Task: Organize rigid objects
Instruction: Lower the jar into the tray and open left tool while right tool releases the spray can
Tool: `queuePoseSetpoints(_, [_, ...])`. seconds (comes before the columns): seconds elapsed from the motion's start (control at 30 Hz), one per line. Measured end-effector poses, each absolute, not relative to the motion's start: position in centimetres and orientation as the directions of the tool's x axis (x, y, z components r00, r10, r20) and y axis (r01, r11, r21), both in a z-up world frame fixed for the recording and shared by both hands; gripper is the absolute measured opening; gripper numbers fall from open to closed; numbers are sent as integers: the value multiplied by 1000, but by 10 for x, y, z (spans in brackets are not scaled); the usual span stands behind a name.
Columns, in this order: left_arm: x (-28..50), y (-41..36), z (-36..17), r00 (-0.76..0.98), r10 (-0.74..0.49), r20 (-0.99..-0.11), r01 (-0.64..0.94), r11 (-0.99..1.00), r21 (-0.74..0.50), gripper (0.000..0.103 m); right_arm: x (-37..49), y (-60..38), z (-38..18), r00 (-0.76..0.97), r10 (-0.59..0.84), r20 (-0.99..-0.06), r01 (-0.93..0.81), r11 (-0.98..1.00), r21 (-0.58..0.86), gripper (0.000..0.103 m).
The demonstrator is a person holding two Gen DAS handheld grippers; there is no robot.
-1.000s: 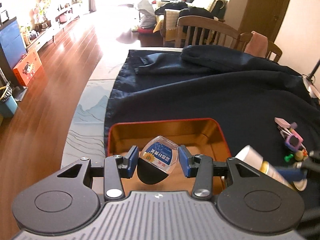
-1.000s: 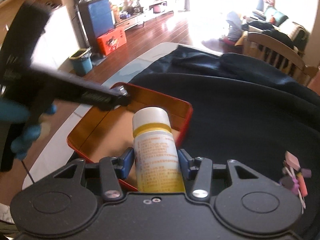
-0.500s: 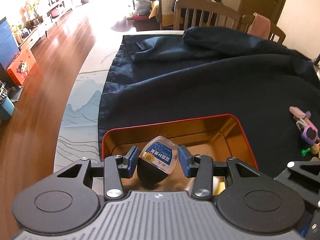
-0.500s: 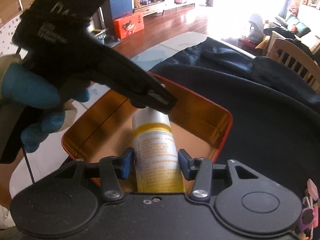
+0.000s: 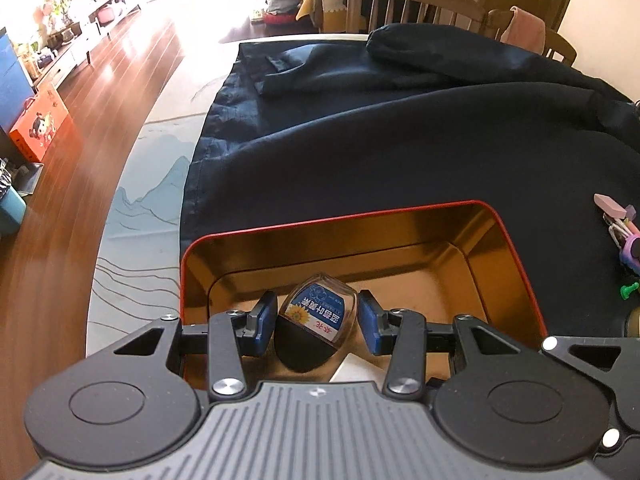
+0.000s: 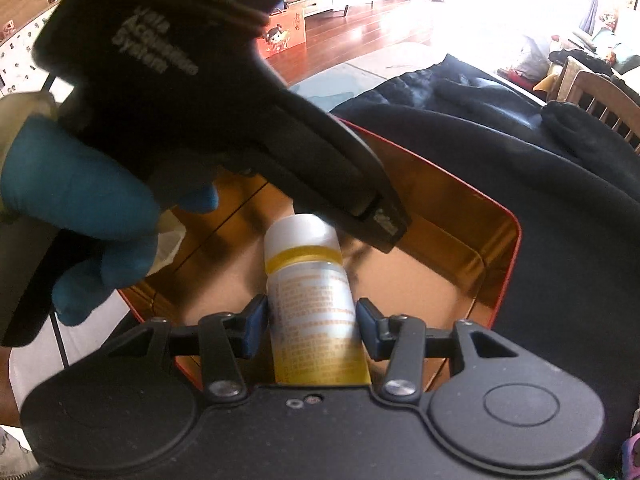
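A red tin box (image 5: 516,248) with a gold inside sits on the dark cloth; it also shows in the right wrist view (image 6: 508,248). My left gripper (image 5: 317,324) is shut on a small clear bottle with a blue label and black cap (image 5: 320,316), held over the tin's near part. My right gripper (image 6: 310,330) is shut on a white-capped yellow bottle (image 6: 310,280), also over the tin. In the right wrist view the left gripper's body and a blue-gloved hand (image 6: 84,204) cross above the tin.
A dark blue cloth (image 5: 400,140) covers the table. Small pink and purple items (image 5: 624,232) and a green pushpin (image 5: 629,290) lie right of the tin. Wooden chairs (image 5: 408,4) stand beyond the far edge. The table's left edge (image 5: 120,208) drops to wood floor.
Both grippers have moved forward over the tin with their bottles. The left gripper now crosses closer above the right one's bottle.
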State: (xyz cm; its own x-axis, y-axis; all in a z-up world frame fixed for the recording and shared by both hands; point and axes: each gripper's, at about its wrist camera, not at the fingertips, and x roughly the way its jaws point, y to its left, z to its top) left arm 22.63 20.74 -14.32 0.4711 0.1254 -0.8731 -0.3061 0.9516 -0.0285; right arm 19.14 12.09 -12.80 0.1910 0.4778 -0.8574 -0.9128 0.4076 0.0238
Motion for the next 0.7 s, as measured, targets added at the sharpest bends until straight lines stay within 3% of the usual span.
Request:
queuePoseSetpoints(0.43, [225,203,-149,464,154,-872,-290,957,15,43,190,124,-132,191,467,-863,-910,413,22,47])
queuePoseSetpoints(0.7, [220,199,-143,488,163,-858,-279,960,23,44,189,117,-123,205,486,-850,-903,430,28,53])
